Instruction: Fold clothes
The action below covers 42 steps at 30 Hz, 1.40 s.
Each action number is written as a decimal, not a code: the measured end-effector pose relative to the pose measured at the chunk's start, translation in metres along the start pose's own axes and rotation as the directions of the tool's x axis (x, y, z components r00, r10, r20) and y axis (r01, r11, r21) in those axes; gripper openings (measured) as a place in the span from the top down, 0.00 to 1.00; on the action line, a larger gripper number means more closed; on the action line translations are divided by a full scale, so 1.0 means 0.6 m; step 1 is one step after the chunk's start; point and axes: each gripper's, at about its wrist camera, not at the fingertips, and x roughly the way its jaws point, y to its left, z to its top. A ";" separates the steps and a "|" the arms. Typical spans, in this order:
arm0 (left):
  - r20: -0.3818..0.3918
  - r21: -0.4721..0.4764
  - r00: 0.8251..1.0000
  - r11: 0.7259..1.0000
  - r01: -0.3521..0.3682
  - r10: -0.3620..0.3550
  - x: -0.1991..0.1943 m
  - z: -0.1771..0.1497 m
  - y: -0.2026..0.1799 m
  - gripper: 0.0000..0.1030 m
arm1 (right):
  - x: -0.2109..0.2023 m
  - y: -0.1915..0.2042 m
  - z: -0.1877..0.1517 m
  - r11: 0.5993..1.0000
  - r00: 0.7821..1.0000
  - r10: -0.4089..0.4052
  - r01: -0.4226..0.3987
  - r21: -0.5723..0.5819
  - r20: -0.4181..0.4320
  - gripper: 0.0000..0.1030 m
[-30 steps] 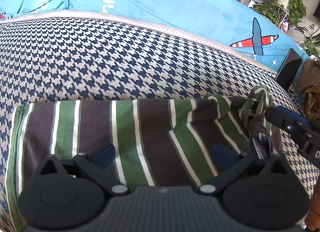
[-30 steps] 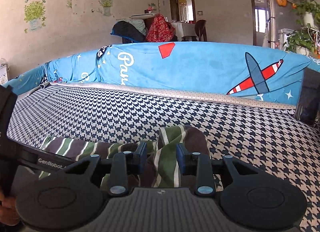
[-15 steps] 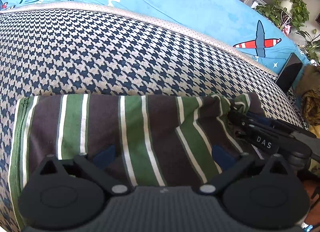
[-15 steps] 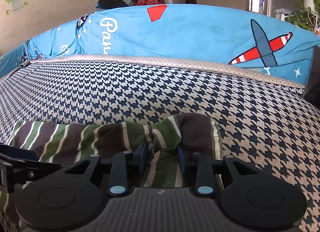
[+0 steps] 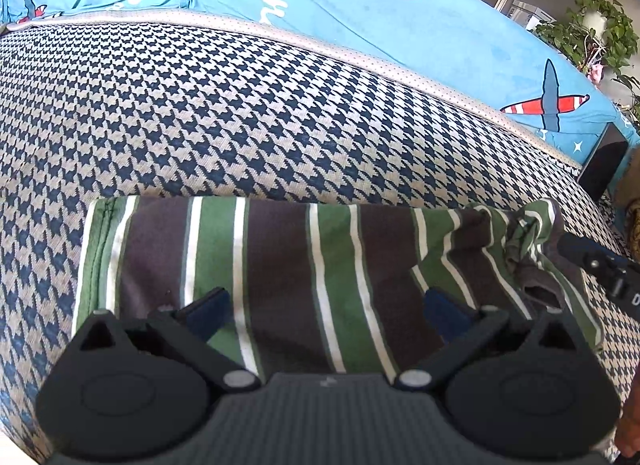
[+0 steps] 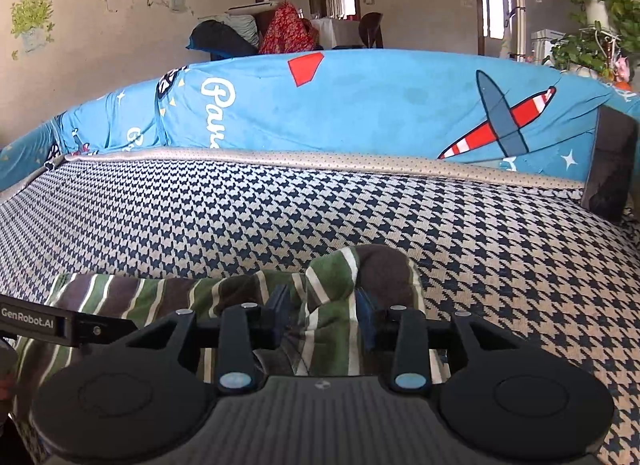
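A garment with green, brown and white stripes (image 5: 320, 265) lies flat and folded on the houndstooth sofa seat (image 5: 240, 113). My left gripper (image 5: 324, 311) hangs wide open just over its near edge, with nothing pinched. At the garment's right end the cloth is bunched into a raised fold (image 6: 332, 285). My right gripper (image 6: 322, 315) has that fold between its pads, still touching it, while its jaws are opening. One right fingertip (image 5: 580, 251) shows at the bunched corner in the left wrist view.
A blue cover with a plane print (image 6: 400, 113) drapes the sofa back behind the seat. A dark armrest (image 6: 608, 161) stands at the right end. Potted plants (image 6: 592, 33) and a doorway lie beyond. A hand (image 5: 628, 425) shows at the lower right edge.
The left gripper has drifted left along the garment's near edge. The right gripper dipped toward the seat with the bunched corner and its fingers now stand slightly wider apart.
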 end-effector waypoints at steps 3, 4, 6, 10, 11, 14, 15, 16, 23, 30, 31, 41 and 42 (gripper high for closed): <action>0.018 0.012 1.000 1.000 -0.013 0.013 -0.011 -0.011 0.004 0.00 | -0.031 -0.009 -0.001 0.998 0.999 -0.042 0.041 0.038 0.012 0.66; 0.025 0.014 1.000 1.000 -0.018 0.018 -0.015 -0.016 0.005 0.00 | -0.038 -0.011 -0.005 0.997 0.998 -0.065 0.064 0.048 0.008 0.66; 0.030 0.009 0.999 1.000 -0.025 0.025 -0.021 -0.027 0.009 0.00 | -0.049 -0.014 -0.014 0.992 0.994 -0.107 0.107 0.061 -0.008 0.66; 0.032 0.000 0.999 1.000 -0.026 0.026 -0.034 -0.055 0.016 0.00 | -0.073 -0.009 -0.029 0.988 0.989 -0.147 0.147 0.057 -0.012 0.66; 0.037 0.008 0.999 1.000 -0.029 0.029 -0.037 -0.061 0.015 0.00 | -0.081 -0.008 -0.030 0.987 0.989 -0.150 0.150 0.060 -0.004 0.66; 0.050 0.029 0.998 0.999 -0.038 0.037 -0.047 -0.077 0.012 0.00 | -0.100 -0.006 -0.031 0.987 0.990 -0.143 0.141 0.075 0.012 0.66; 0.053 0.031 0.998 0.999 -0.040 0.038 -0.049 -0.082 0.012 0.00 | -0.104 -0.004 -0.032 0.987 0.990 -0.142 0.140 0.074 0.013 0.66; 0.056 0.032 0.998 0.999 -0.042 0.040 -0.051 -0.086 0.013 0.00 | -0.104 -0.002 -0.035 0.988 0.990 -0.141 0.140 0.072 0.010 0.66; 0.066 0.031 0.997 0.999 -0.045 0.042 -0.067 -0.108 0.023 0.00 | -0.068 0.004 -0.054 0.990 0.985 -0.139 0.141 0.018 -0.097 0.66; 0.073 0.053 0.996 0.998 -0.047 0.043 -0.077 -0.125 0.030 0.00 | -0.074 0.013 -0.064 0.987 0.984 -0.161 0.160 -0.012 -0.072 0.66; 0.075 0.053 0.996 0.998 -0.046 0.042 -0.080 -0.128 0.031 0.00 | -0.077 0.014 -0.065 0.987 0.985 -0.163 0.163 -0.006 -0.064 0.66; 0.076 0.069 0.996 0.997 -0.042 0.037 -0.092 -0.145 0.048 0.00 | -0.106 0.019 -0.078 0.982 0.982 -0.187 0.187 0.007 -0.030 0.66; 0.077 0.070 0.996 0.997 -0.042 0.037 -0.094 -0.147 0.050 0.00 | -0.111 0.022 -0.079 0.981 0.980 -0.196 0.196 0.004 -0.026 0.66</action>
